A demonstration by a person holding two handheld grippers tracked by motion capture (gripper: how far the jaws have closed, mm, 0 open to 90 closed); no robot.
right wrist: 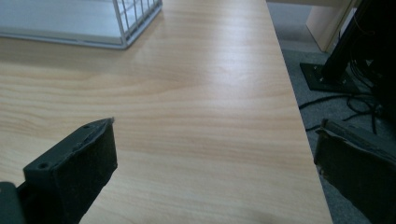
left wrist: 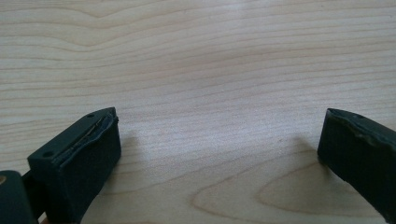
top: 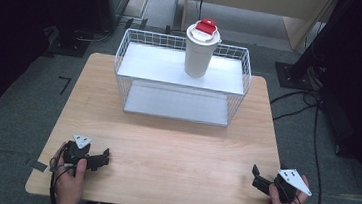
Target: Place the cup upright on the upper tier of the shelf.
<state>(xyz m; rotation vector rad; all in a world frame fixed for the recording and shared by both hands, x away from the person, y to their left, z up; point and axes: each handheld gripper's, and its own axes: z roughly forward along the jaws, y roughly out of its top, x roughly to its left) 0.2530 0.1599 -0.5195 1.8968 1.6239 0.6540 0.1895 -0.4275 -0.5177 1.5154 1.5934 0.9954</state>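
Right black hand-held gripper (top: 258, 176): jaws parted, empty, near table edge. Left gripper (top: 103, 157): likewise released. Tall white paper cup with red-and-white lid (top: 200, 50): upright on white wire basket shelf (top: 138, 57), far ahead, roughly midway between both.

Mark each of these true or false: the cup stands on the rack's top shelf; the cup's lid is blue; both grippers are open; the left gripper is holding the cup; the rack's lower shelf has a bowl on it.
1. The white cup stands upright on the top shelf of the wire rack. True.
2. The cup's lid is blue. False: it is white with a red piece on top.
3. The left gripper and the right gripper both have their jaws apart. True.
4. The left gripper holds the cup. False: it rests near the table's front edge, holding nothing.
5. A bowl sits on the lower shelf. False: that shelf is bare.
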